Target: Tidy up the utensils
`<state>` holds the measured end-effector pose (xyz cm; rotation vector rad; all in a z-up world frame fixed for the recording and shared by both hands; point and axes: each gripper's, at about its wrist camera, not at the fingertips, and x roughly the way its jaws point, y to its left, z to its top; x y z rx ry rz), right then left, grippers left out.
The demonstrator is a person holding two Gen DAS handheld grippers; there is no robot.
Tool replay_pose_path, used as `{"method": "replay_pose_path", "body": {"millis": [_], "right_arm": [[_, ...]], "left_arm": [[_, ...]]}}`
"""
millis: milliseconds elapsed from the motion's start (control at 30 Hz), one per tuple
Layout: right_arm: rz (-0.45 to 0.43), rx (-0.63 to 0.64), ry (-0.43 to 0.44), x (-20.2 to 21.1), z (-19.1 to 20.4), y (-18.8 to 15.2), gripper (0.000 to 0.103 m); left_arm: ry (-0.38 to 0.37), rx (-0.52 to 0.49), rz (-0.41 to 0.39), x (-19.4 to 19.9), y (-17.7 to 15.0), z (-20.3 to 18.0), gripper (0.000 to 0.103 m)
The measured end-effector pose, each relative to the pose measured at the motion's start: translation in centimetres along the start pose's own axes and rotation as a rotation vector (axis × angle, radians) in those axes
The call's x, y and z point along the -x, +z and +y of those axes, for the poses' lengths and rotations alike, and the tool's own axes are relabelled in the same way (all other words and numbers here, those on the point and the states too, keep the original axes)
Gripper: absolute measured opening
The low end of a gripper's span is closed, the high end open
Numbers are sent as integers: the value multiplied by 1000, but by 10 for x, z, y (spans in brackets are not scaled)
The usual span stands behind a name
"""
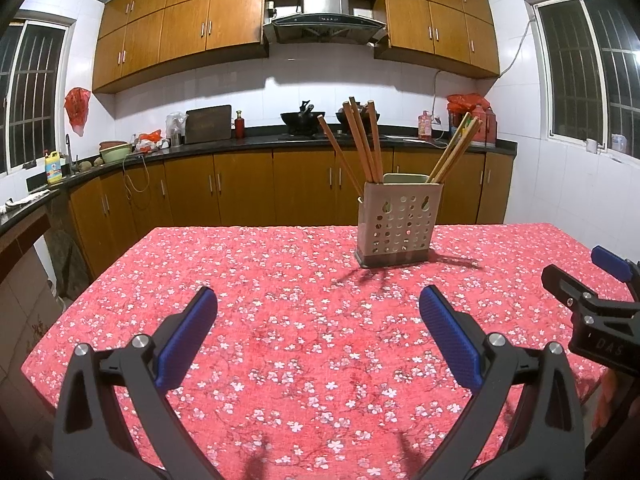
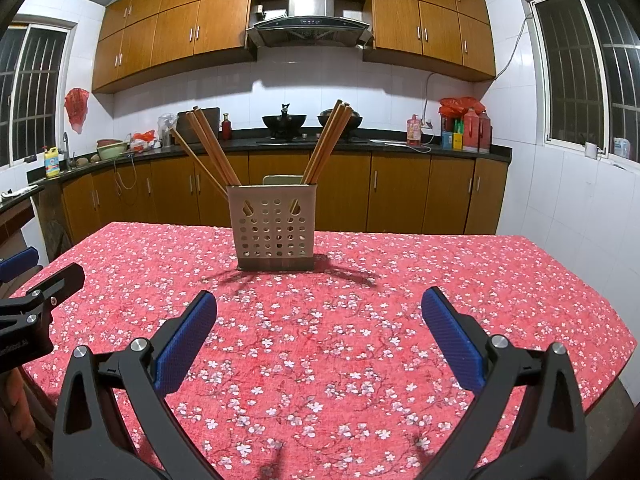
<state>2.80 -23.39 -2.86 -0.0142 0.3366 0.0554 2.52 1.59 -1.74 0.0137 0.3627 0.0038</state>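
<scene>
I see a big table [image 2: 460, 280] with a red flowery cloth, and it fills the space in front of both my claws. On it stands the holder [image 2: 272, 226], a pale box with holes. It is straight ahead of my right claw [image 2: 319, 304] and well apart from it. From my left claw [image 1: 318, 304] the holder [image 1: 398, 226] sits ahead and off to the right, so my right claw looks a bit nearer. The chopsticks [image 2: 212, 148] stand in the holder in two bunches. They point up and lean outward, one bunch left and one bunch right [image 2: 328, 140]. Both claws are spread wide and hold nothing. I think the sticks are already put away, or I may still need to tidy them. The cloth between my claws and the holder is bare, so there is lots of room. The table edges are far off to each side
</scene>
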Motion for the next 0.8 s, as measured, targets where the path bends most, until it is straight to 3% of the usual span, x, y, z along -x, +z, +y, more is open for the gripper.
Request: {"method": "replay_pose_path", "body": {"millis": [800], "right_arm": [[1, -3, 0, 0, 0, -2, 101]], "left_arm": [[2, 5, 9, 3, 2, 10, 99]]}}
